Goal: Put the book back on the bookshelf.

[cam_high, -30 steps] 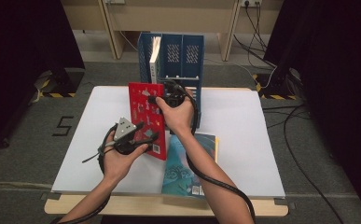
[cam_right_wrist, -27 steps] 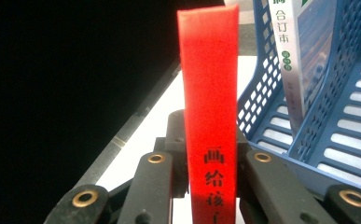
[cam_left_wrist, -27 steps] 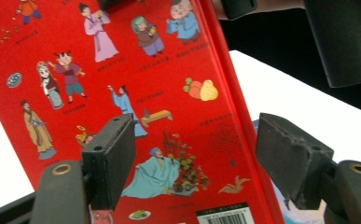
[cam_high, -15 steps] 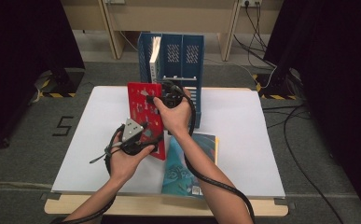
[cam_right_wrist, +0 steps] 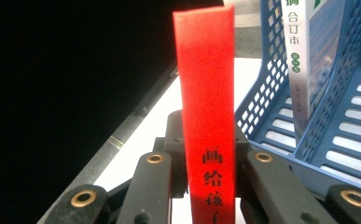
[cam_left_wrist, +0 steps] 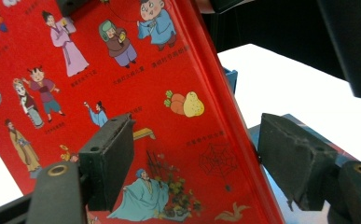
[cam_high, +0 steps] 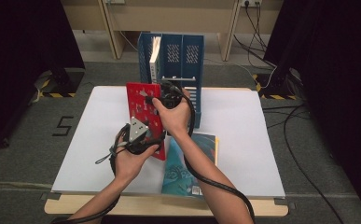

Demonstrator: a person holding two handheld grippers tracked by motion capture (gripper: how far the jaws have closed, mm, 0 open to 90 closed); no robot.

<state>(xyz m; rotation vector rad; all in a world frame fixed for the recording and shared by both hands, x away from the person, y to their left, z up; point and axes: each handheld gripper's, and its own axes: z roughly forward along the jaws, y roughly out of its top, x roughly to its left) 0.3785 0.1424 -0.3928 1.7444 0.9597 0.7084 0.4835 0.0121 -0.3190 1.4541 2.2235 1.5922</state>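
A red picture book [cam_high: 143,100] stands upright above the white table [cam_high: 243,121], in front of the blue file rack [cam_high: 183,60]. My right gripper [cam_high: 156,100] is shut on its upper part; in the right gripper view the red spine [cam_right_wrist: 206,93] rises between the two closed jaws [cam_right_wrist: 209,156]. My left gripper [cam_high: 154,141] sits at the book's lower edge. In the left gripper view its jaws [cam_left_wrist: 194,135] stand wide open, one pad [cam_left_wrist: 110,158] in front of the cover [cam_left_wrist: 122,70], the other beyond the book's edge, neither pressing.
A white-spined book [cam_high: 155,58] stands in the rack's left slot, also seen as the white spine [cam_right_wrist: 304,56] in the right gripper view. A teal book [cam_high: 192,158] lies flat near the table's front edge. Cables trail from both grippers.
My left gripper has edged right, closer to the red book's lower edge. The right gripper and the book have kept still.
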